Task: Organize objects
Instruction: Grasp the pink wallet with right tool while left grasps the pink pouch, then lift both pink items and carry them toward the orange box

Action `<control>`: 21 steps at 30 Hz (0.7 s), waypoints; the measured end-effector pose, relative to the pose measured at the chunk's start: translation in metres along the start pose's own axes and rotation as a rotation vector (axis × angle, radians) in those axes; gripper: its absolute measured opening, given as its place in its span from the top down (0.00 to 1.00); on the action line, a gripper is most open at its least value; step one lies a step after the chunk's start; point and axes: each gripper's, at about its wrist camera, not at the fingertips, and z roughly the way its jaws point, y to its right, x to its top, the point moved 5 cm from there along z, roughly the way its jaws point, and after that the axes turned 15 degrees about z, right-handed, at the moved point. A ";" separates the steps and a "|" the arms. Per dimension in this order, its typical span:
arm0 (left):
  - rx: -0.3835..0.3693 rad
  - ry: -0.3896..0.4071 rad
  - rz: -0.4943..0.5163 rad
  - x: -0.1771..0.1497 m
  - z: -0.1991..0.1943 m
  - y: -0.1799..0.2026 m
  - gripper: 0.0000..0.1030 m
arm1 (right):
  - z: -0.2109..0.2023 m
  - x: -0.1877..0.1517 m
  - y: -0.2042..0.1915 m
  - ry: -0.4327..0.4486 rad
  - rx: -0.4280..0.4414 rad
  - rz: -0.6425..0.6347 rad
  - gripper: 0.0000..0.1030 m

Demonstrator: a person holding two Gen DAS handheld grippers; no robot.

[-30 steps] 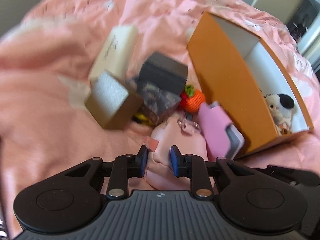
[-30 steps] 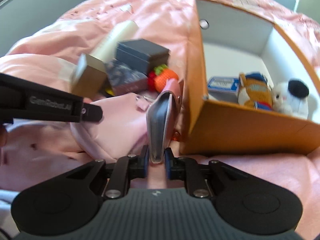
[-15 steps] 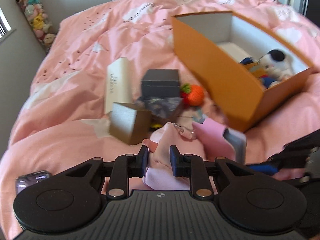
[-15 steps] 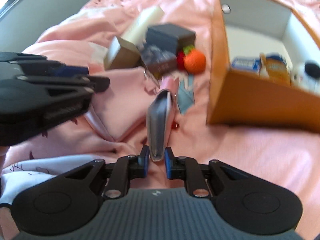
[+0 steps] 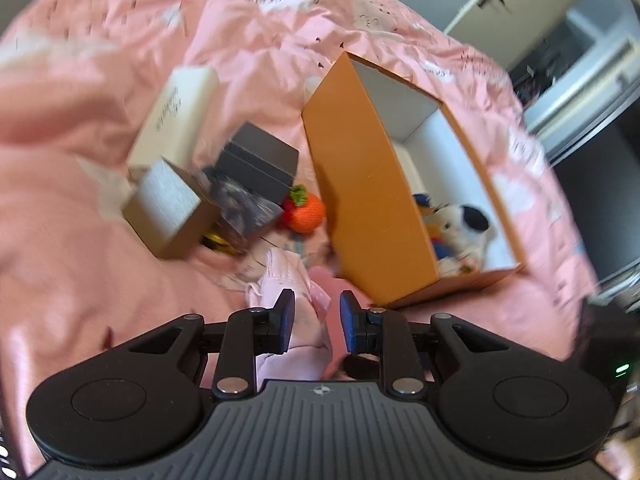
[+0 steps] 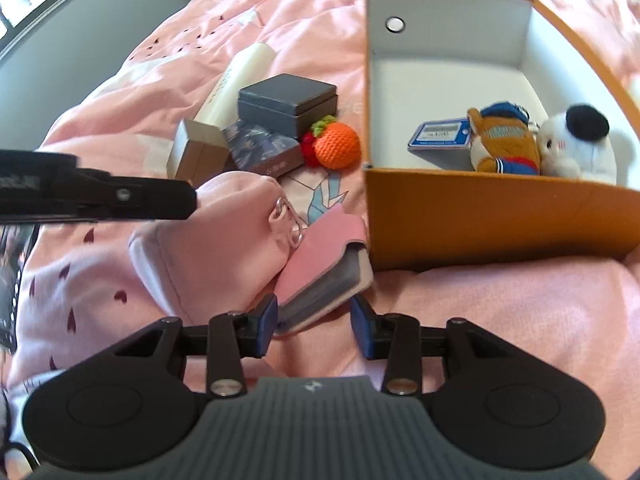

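Pinching pink pouch (image 5: 288,280): left hand-held gripper (image 5: 314,320); right hand-held gripper (image 6: 313,330) just opened, pink wallet (image 6: 324,272) released.

Your two handheld grippers: matte black bodies with blue-padded fingers.

On your left gripper (image 5: 314,322), each black finger ends in a blue pad (image 5: 286,320); behind the fingers run black link bars, each with a small dark screw near the finger and a bright silver pivot screw (image 5: 235,385) further back. Outboard of the bars sit two round black housings with shallow circular recesses, and between them a ribbed grey-black plate with a small pale emblem. Your right gripper (image 6: 313,330) is built the same way: blue pads (image 6: 268,322), silver screws, ribbed centre plate. From the right wrist view, your left gripper's side shows as a flat black bar with faint pale lettering.
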 end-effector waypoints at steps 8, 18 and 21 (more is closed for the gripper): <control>-0.029 -0.048 -0.084 0.007 0.012 -0.005 0.74 | 0.005 0.023 0.022 -0.021 0.044 0.186 0.47; -0.088 -0.109 -0.142 0.011 0.027 -0.004 0.74 | 0.037 0.038 0.036 -0.130 0.130 0.335 0.70; -0.123 -0.114 -0.165 0.009 0.030 -0.004 0.74 | 0.027 0.035 0.025 -0.123 0.149 0.285 0.76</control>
